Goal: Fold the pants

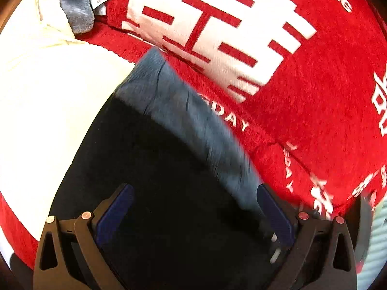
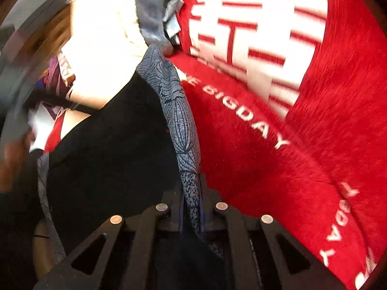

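Folding is barely begun: the right tool (image 2: 193, 193) pinches the pants (image 2: 176, 111) edge beside the red blanket (image 2: 314, 145), while the left tool (image 1: 193, 207) gapes empty.

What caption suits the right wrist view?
Right hand-held gripper shut on the patterned grey-blue edge of dark pants, above a red blanket with white lettering.

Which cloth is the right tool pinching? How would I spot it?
Find the big red blanket with white writing. Along its left edge, beside black fabric, runs a narrow blue-grey strip of cloth into the shut right tool. Only it has dark leaf-vein lines printed on it.
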{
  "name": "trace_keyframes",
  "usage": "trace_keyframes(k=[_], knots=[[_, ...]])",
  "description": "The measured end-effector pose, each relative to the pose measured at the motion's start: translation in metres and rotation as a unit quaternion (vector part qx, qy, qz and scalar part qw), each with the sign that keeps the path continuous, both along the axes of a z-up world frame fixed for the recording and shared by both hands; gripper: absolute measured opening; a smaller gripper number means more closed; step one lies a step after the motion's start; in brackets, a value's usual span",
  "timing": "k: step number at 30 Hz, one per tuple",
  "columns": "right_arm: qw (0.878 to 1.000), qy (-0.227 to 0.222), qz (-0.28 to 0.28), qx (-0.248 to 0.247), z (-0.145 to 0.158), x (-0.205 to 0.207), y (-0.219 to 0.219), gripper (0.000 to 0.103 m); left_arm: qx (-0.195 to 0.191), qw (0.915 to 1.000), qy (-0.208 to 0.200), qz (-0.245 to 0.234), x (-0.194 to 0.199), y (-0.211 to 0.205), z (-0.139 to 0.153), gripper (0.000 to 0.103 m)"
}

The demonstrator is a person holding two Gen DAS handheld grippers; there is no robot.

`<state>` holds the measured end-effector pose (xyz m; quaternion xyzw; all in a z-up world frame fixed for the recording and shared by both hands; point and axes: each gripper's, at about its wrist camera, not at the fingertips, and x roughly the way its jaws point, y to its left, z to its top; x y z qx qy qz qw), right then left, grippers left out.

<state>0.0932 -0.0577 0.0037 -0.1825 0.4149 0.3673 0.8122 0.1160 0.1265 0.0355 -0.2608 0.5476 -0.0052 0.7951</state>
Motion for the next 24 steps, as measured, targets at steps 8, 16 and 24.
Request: trace_keyframes(k=[8, 16, 24], knots=[[0.998, -0.060, -0.022, -0.027, 0.002, -0.062, 0.001, 0.010, 0.034, 0.9976, 0.054, 0.027, 0.021, -0.027, -0.031, 0.102], [0.997, -0.066, -0.034, -0.037, -0.003, -0.066, -0.007, 0.035, 0.011, 0.9962, 0.082, 0.027, -0.001, -0.024, -0.062, 0.023], [0.996, -0.008, -0.044, -0.079, -0.023, -0.008, -0.065, 0.075, 0.015, 0.9976, 0.067, 0.006, -0.014, -0.023, -0.048, 0.023]])
